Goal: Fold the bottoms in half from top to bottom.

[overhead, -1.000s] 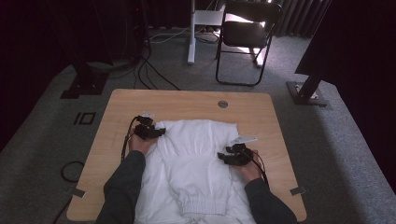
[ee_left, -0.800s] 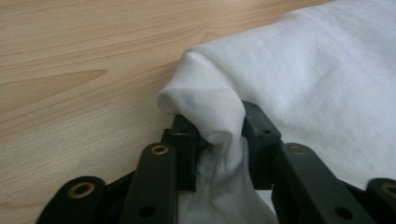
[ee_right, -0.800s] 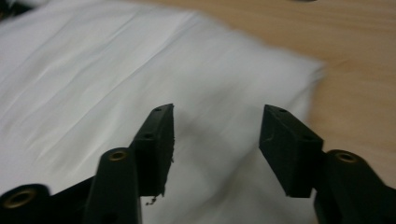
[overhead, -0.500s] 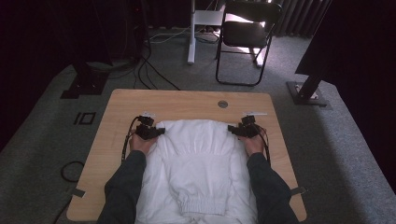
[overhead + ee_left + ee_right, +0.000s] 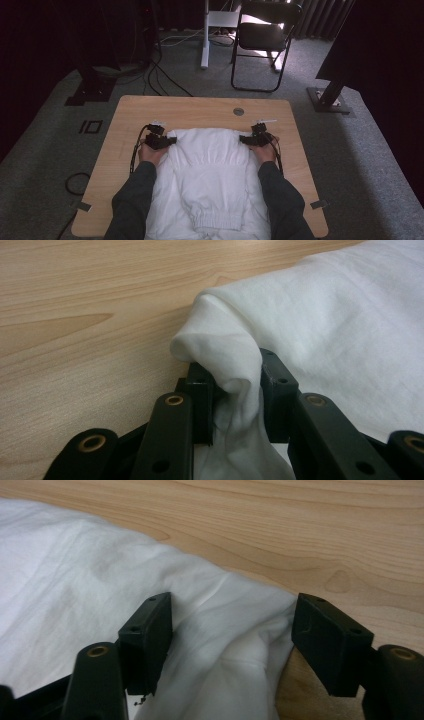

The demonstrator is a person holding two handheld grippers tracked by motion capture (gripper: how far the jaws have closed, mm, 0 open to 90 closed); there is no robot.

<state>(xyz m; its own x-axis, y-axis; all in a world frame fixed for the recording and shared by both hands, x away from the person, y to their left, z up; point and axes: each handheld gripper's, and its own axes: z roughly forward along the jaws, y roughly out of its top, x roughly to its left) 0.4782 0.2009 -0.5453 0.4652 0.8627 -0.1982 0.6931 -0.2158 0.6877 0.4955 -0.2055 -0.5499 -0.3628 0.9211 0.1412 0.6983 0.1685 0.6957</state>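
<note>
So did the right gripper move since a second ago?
Yes. The right gripper slid away from the person along the white top, toward the round hole in the table. Its jaws have just been opening, cloth between them.

A light wooden desk (image 5: 200, 107) is set on grey carpet (image 5: 45, 150). Beyond its far edge, a black folding chair (image 5: 262, 37) and a white post (image 5: 205, 32) are seen before dark curtains (image 5: 60, 30). Black cables (image 5: 160, 75) are strewn across the floor.

white garment (image 5: 212, 165); black grippers (image 5: 159, 142); pale wood-grain table (image 5: 200, 107); grey carpet (image 5: 45, 150)
</note>
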